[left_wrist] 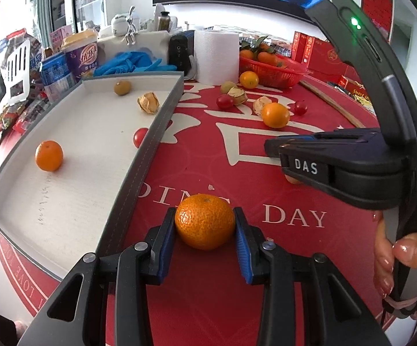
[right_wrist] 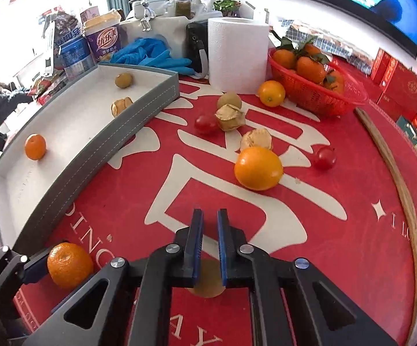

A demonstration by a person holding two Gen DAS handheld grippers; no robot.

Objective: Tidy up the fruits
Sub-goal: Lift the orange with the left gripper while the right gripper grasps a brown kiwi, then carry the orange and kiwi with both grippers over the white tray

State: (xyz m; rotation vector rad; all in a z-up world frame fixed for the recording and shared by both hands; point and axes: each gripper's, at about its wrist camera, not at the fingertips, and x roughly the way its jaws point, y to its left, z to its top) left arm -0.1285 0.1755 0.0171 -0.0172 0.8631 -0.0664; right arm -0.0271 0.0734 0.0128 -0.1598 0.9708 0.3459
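My left gripper [left_wrist: 205,225] is shut on a mandarin [left_wrist: 205,221], its blue pads pressing both sides just above the red tablecloth [left_wrist: 208,155], right of the grey tray [left_wrist: 148,150]. That mandarin [right_wrist: 69,265] also shows at the lower left of the right wrist view. My right gripper [right_wrist: 210,213] has its jaws shut to a narrow slit with nothing between the tips. A small tan fruit [right_wrist: 207,284] lies under its fingers. Loose fruit further back includes an orange [right_wrist: 258,168], cherry tomatoes [right_wrist: 324,158] and husked berries [right_wrist: 229,117].
The tray holds an orange [left_wrist: 49,155], a greenish fruit [left_wrist: 122,87], a husked berry [left_wrist: 148,102] and a cherry tomato [left_wrist: 140,137]. A paper roll [right_wrist: 237,54], a red basket [right_wrist: 332,101] of mandarins and blue gloves [right_wrist: 153,54] stand behind. A hand [left_wrist: 396,256] holds the right gripper [left_wrist: 272,150].
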